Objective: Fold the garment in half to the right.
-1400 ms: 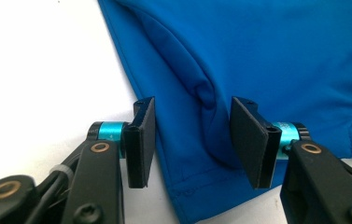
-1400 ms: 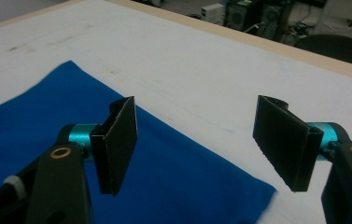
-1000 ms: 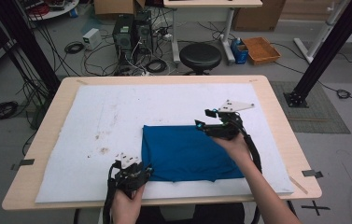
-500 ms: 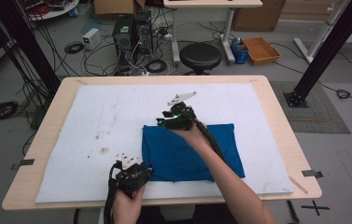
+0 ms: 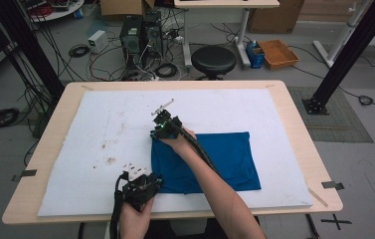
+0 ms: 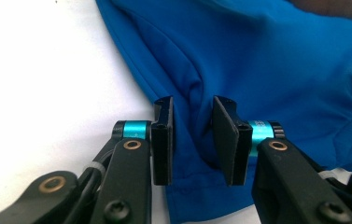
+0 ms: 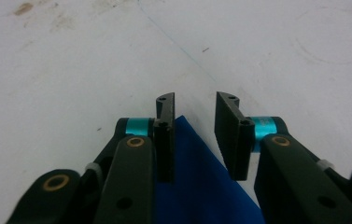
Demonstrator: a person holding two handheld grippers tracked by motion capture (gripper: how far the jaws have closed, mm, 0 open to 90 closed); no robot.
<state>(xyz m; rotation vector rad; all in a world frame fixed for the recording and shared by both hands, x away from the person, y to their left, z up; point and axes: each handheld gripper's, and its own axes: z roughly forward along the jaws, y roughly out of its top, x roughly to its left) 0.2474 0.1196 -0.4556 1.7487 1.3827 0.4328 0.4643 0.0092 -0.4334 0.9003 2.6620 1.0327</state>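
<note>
Blue cloth (image 7: pixel 201 186) corner between parted jaws of right gripper (image 7: pixel 194 119)

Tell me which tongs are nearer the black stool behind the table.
Right. The right tongs sit at the blue cloth's far left corner, toward the stool. The left tongs sit at the cloth's near left corner, by the table's front edge.

Pretty cluttered lab floor
A black stool (image 5: pixel 213 59), computer towers (image 5: pixel 142 35) and tangled cables (image 5: pixel 78 50) are seen behind the counter (image 5: pixel 294 124).
</note>
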